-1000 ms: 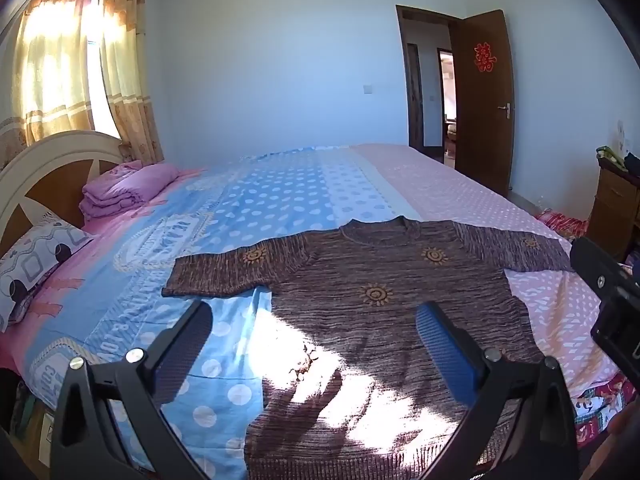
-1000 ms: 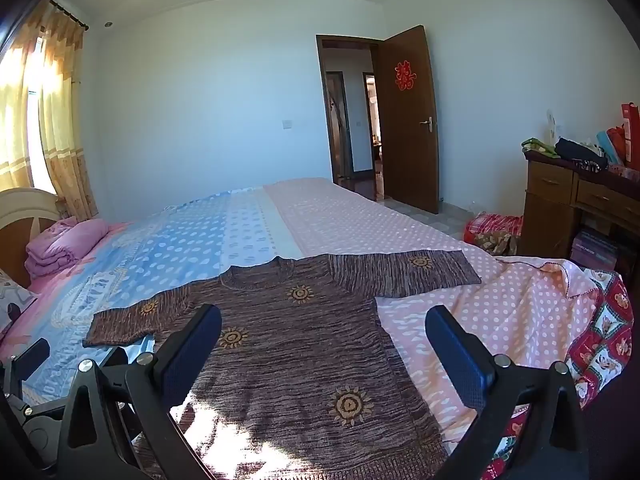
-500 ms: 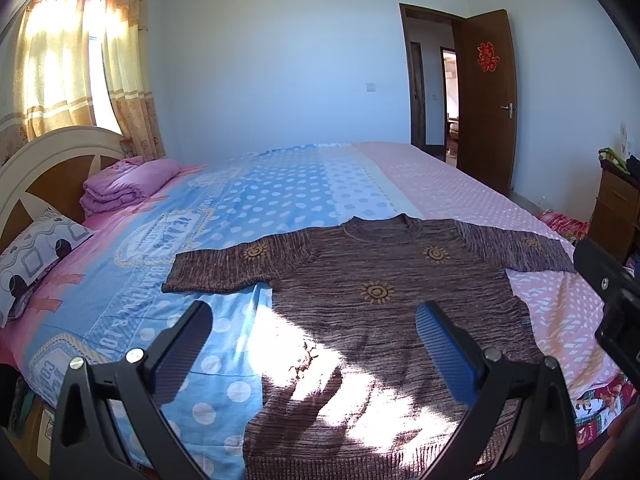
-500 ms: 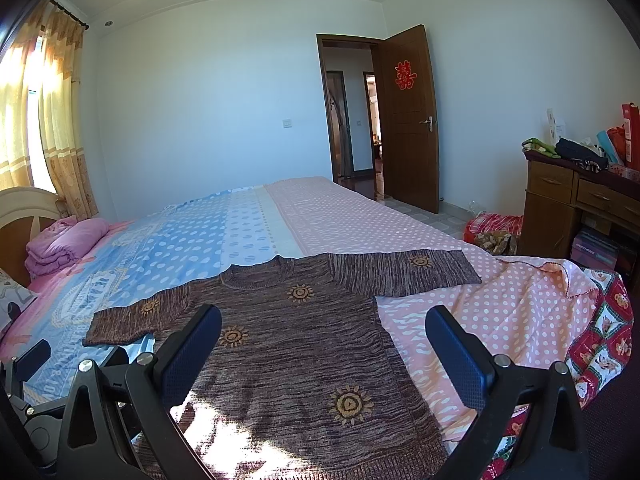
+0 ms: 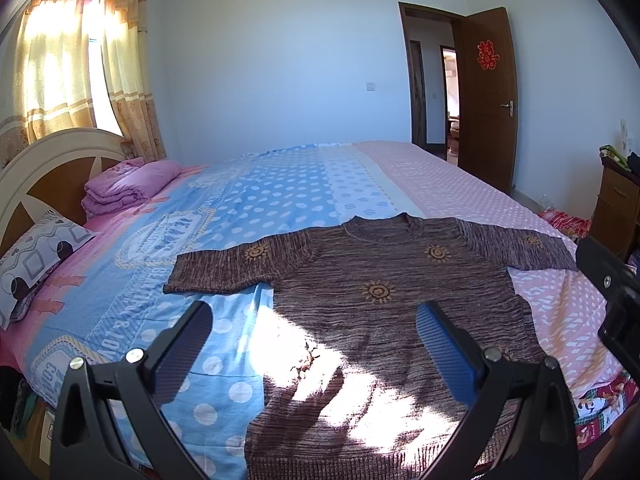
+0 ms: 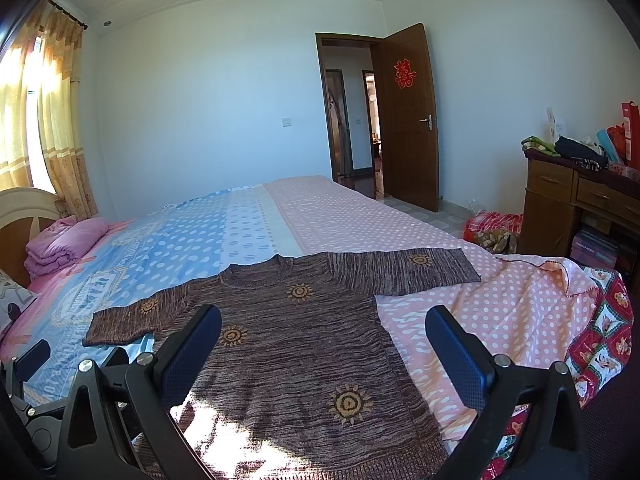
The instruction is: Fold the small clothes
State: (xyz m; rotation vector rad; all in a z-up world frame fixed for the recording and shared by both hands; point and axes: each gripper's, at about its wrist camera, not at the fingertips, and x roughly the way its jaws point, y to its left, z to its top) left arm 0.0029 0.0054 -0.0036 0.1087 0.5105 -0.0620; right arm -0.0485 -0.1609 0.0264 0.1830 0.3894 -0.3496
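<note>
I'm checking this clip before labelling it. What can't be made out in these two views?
- Brown knitted sweater with sun motifs: bottom hem cut off by the frame edge in both views.
- Its lower left, left wrist view: washed out by sun glare.
- Items on the wooden dresser: too small to identify.
- Hallway beyond the open brown door: too small and dark.

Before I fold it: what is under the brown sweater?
The brown sweater lies flat on the bed cover, blue dotted at one side, pink at the other. Anything beneath its middle is hidden.

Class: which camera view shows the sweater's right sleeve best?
The right wrist view: the whole right sleeve lies unobstructed to its cuff. In the left wrist view it sits near the edge, its cuff hidden behind the other gripper.
</note>
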